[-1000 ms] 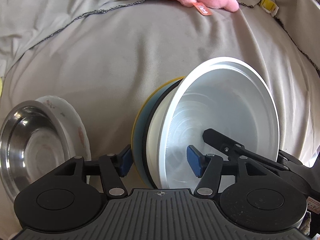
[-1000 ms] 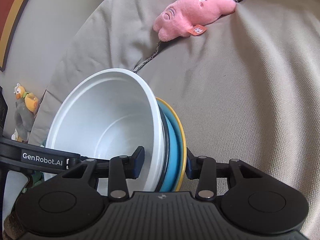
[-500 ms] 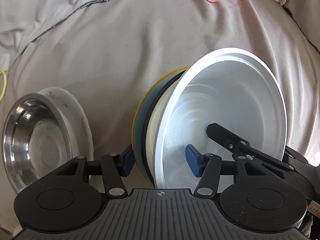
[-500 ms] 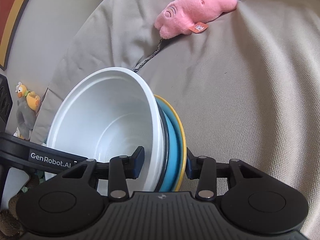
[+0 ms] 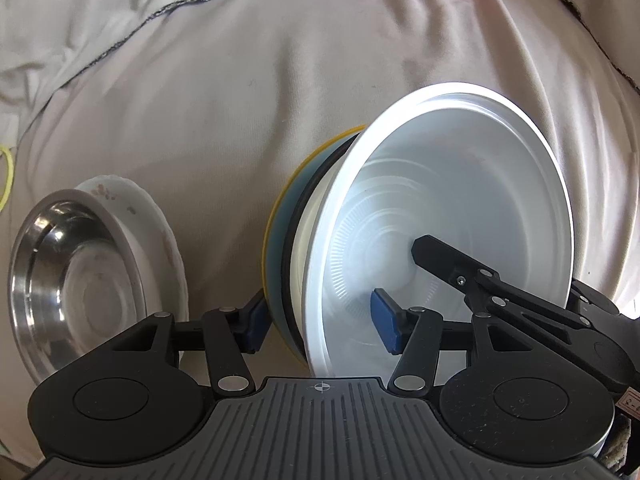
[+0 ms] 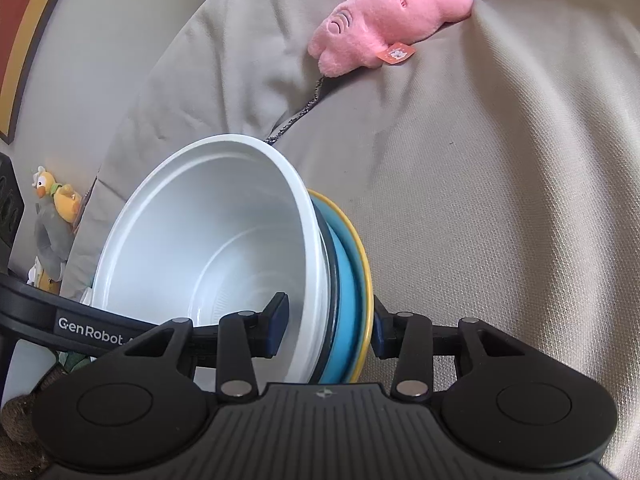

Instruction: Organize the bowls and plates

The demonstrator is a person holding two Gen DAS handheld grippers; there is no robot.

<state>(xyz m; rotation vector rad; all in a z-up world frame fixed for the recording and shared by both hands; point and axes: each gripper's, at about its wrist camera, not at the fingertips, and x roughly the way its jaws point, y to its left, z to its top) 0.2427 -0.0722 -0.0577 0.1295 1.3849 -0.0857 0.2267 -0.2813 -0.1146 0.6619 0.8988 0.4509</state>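
Note:
A stack of dishes stands on edge on the beige cloth: a white bowl (image 5: 460, 208) nested in a black-rimmed dish and a blue plate with a yellow rim (image 6: 352, 280). My left gripper (image 5: 320, 326) is shut on the stack, one pad behind the yellow rim and one inside the white bowl. My right gripper (image 6: 328, 328) is shut on the same stack from the other side, and one of its fingers (image 5: 440, 256) reaches into the bowl in the left wrist view. A steel bowl (image 5: 72, 280) lies in a white flowered plate (image 5: 140, 208) at the left.
A pink plush toy (image 6: 384, 32) lies further back on the cloth. Wrinkled beige fabric (image 6: 500, 200) spreads around the stack. At the right wrist view's left edge stand a small duck figure (image 6: 52, 216) and a framed picture (image 6: 24, 40). A yellow loop (image 5: 6, 176) lies far left.
The left wrist view has tipped downward a little, so the plush toy has slid to the top edge and the stack sits slightly higher. The right wrist view is almost unchanged.

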